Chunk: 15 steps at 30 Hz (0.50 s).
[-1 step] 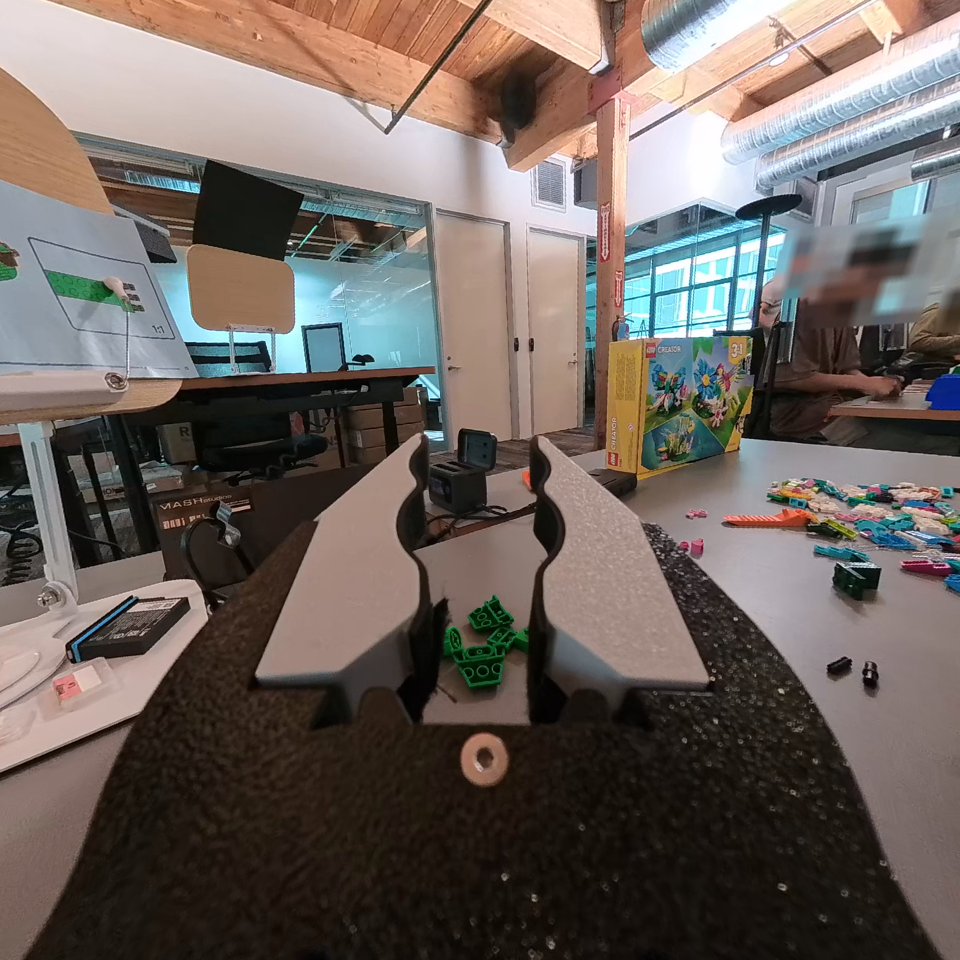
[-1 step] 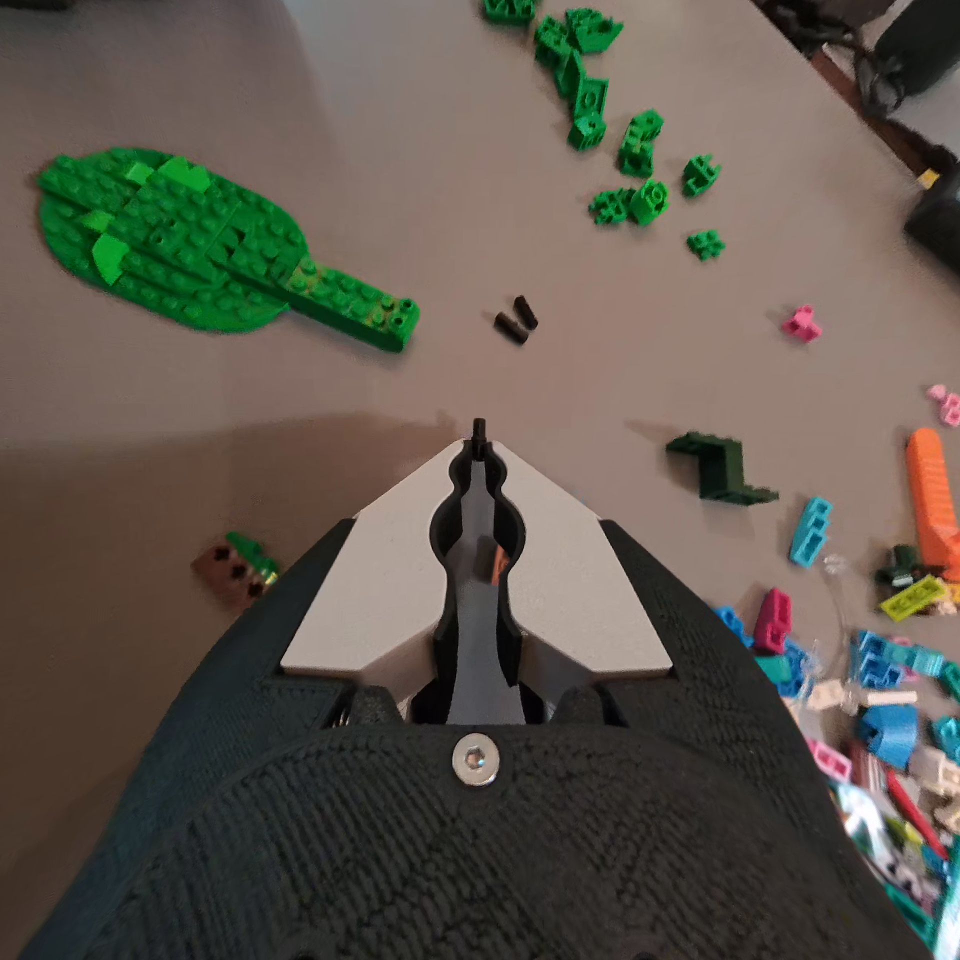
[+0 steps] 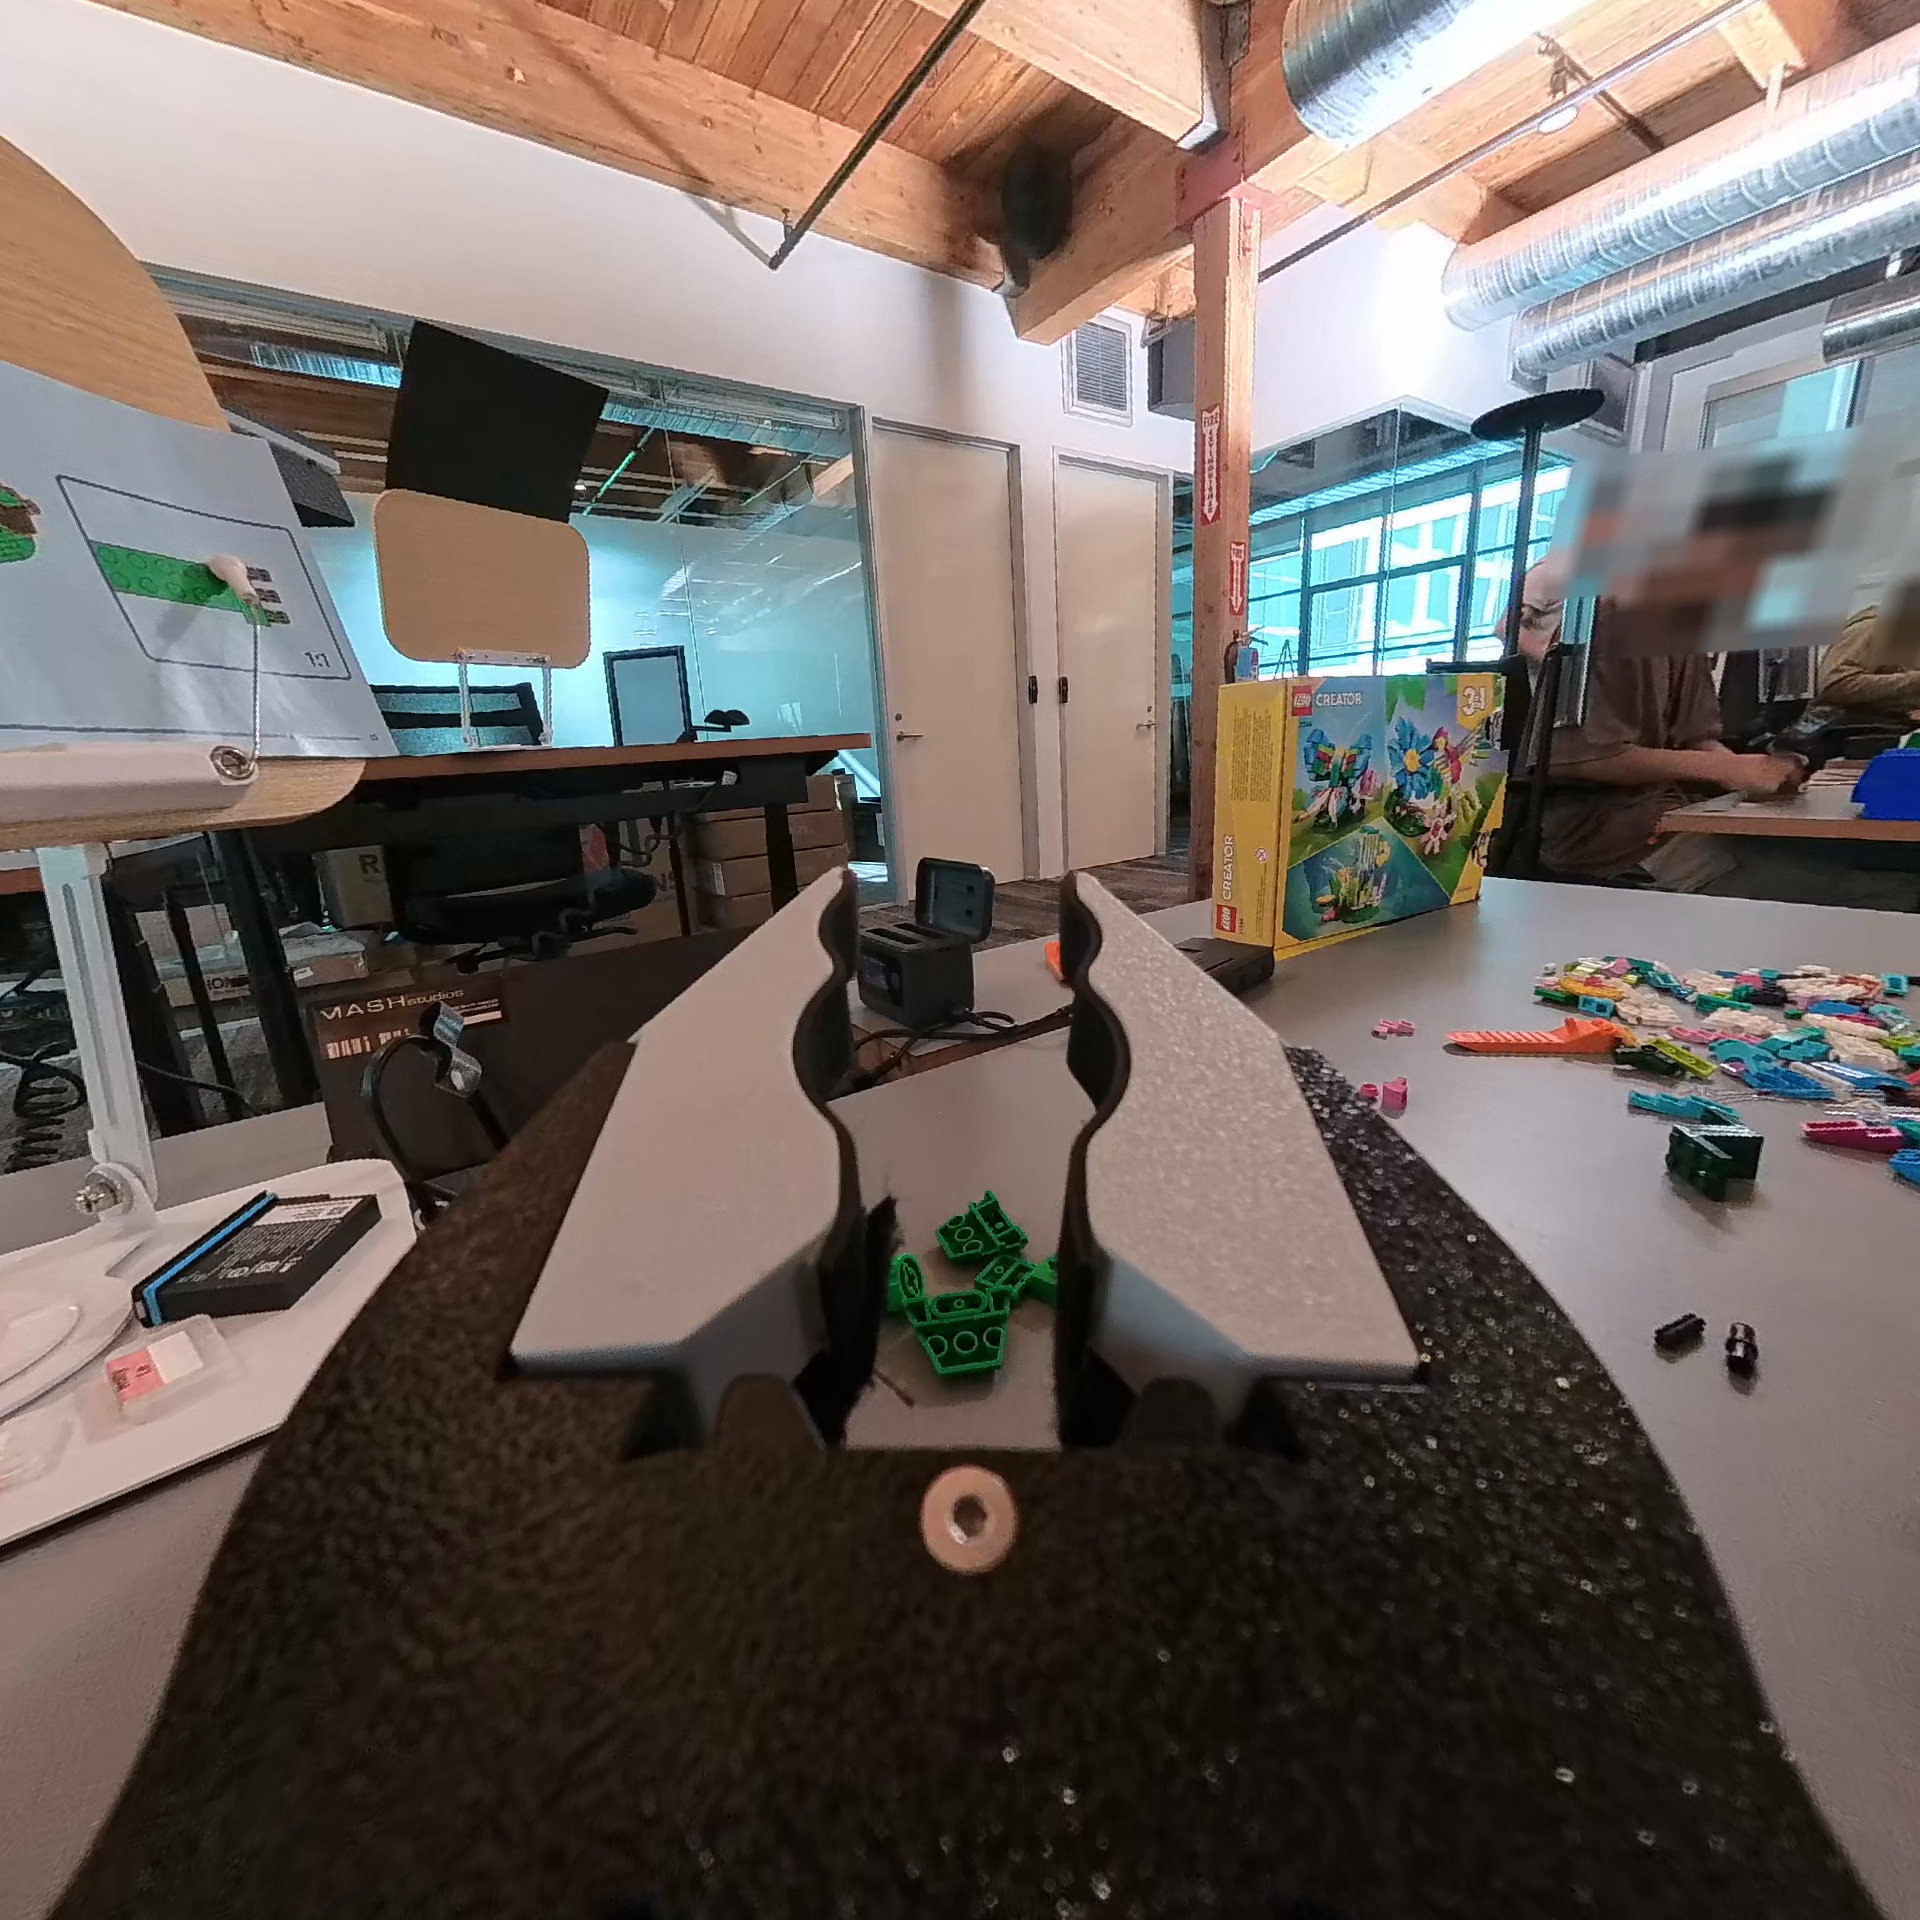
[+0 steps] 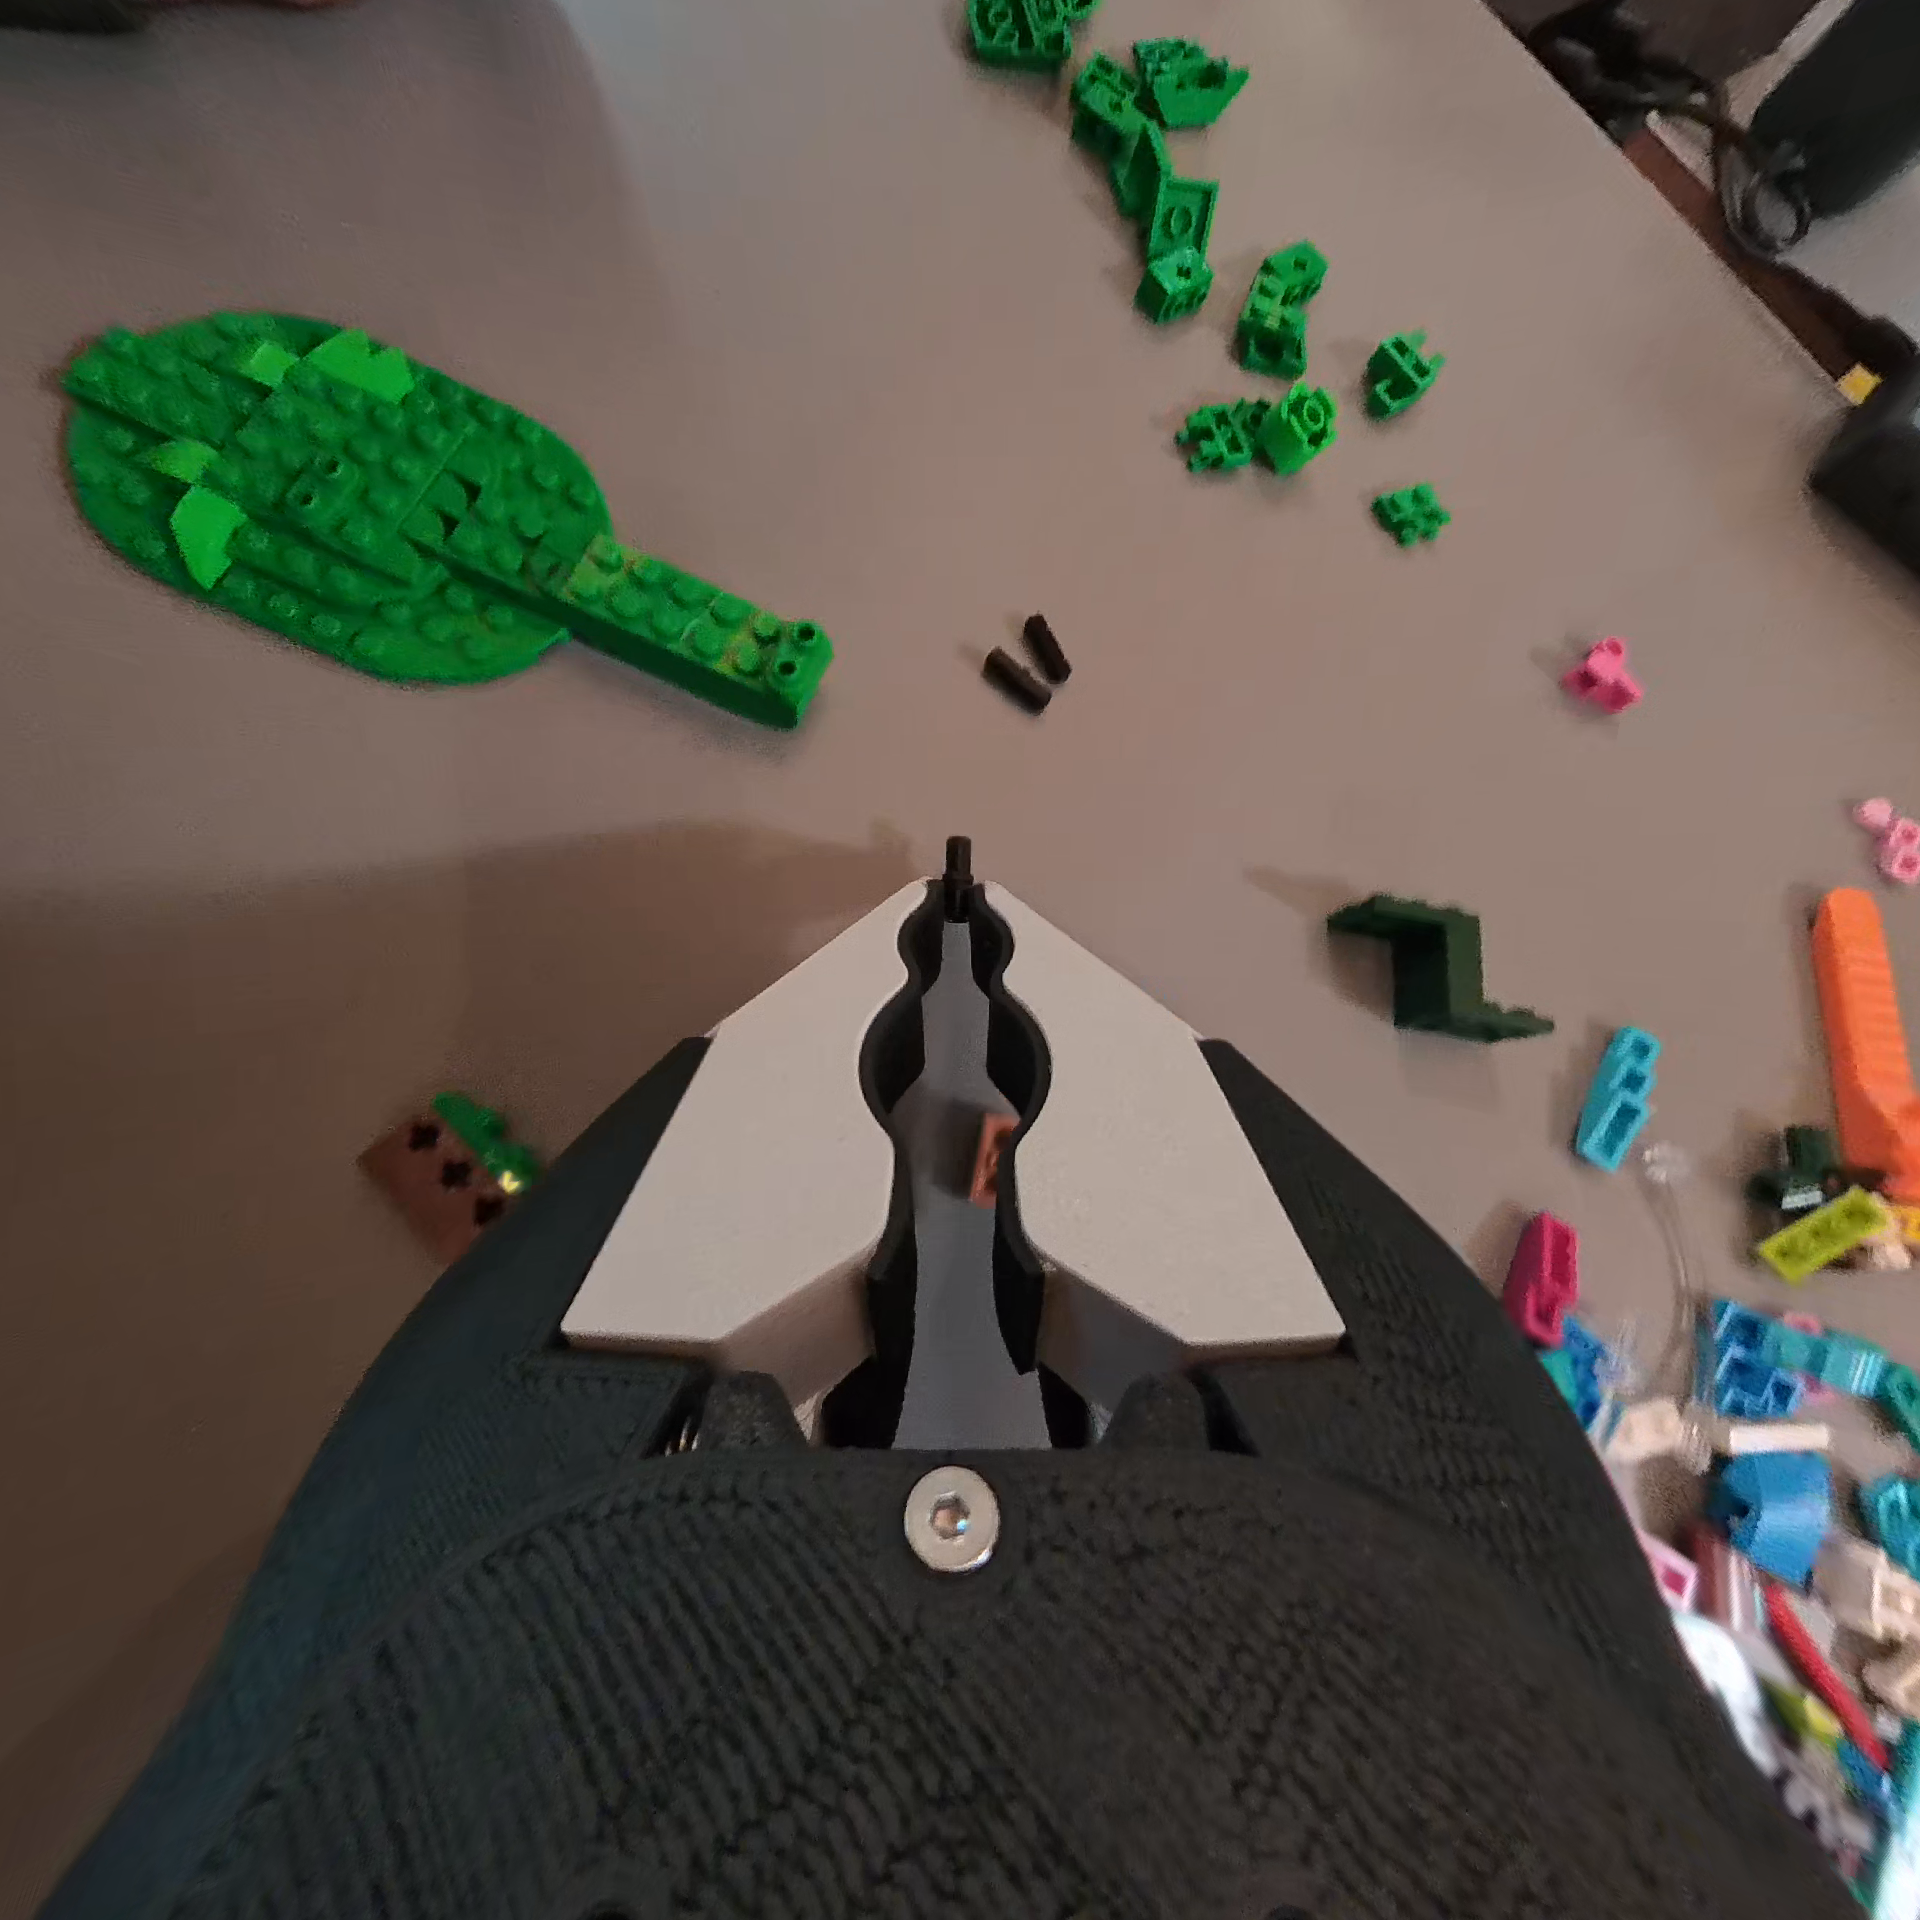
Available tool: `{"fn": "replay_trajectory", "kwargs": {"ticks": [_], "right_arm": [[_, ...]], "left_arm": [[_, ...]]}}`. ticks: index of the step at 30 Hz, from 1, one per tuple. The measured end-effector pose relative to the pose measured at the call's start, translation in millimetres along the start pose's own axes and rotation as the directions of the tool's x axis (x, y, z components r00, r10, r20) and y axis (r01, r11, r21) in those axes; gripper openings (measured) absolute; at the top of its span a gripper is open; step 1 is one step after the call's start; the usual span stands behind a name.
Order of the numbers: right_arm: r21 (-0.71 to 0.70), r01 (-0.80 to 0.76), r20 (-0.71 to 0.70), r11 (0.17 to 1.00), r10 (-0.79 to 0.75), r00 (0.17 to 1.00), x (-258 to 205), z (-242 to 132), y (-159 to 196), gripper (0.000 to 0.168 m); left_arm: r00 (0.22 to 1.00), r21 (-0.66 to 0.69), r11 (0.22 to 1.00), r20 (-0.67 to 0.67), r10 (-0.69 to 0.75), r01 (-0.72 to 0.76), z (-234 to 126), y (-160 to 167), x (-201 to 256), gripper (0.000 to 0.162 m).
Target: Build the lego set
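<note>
My right gripper (image 4: 957,902) points down at the grey table and is shut on a small black pin (image 4: 957,864) that sticks out past its tips. A flat green leaf-shaped build with a stem (image 4: 343,509) lies ahead to the left. Two more black pins (image 4: 1023,665) lie just beyond the tips, and also show in the left wrist view (image 3: 1704,1335). My left gripper (image 3: 958,894) is open and empty, low over the table. Several loose green pieces (image 3: 966,1309) show between its fingers, and also in the right wrist view (image 4: 1247,281).
A dark green bracket piece (image 4: 1439,966), an orange brick separator (image 4: 1860,1049) and a pile of mixed coloured pieces (image 4: 1766,1455) lie to the right. A brown and green piece (image 4: 447,1169) lies left. The set's box (image 3: 1361,800), a booklet stand (image 3: 156,603) and a charger case (image 3: 925,956) stand farther off. The gap from one gripper's tips to the other's is roughly 25 cm. My left tips are about 35 cm from the orange brick separator (image 4: 1860,1049), my right tips only 20 cm. My left wrist view (image 3: 1546,1041) looks at it from another angle.
</note>
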State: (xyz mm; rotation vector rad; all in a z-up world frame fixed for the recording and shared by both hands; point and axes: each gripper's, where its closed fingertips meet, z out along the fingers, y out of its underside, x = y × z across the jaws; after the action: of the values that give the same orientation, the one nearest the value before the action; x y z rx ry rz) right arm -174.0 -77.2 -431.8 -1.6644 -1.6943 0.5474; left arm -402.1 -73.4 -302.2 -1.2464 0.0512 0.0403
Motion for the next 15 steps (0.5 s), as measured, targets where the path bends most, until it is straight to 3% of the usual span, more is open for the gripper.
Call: {"fn": "replay_trajectory", "kwargs": {"ticks": [9,15], "right_arm": [[-0.062,0.182,0.050,0.981,-0.179,0.983,28,24,-17,0.003],[-0.076,0.164,0.042,0.984,-0.161,0.986,59,38,-19,0.003]], "left_arm": [[1.000,0.001,1.000,0.000,-0.003,0.003,0,0,0,0.036],[1.000,0.000,1.000,0.000,-0.004,0.004,0,0,-1,0.036]]}}
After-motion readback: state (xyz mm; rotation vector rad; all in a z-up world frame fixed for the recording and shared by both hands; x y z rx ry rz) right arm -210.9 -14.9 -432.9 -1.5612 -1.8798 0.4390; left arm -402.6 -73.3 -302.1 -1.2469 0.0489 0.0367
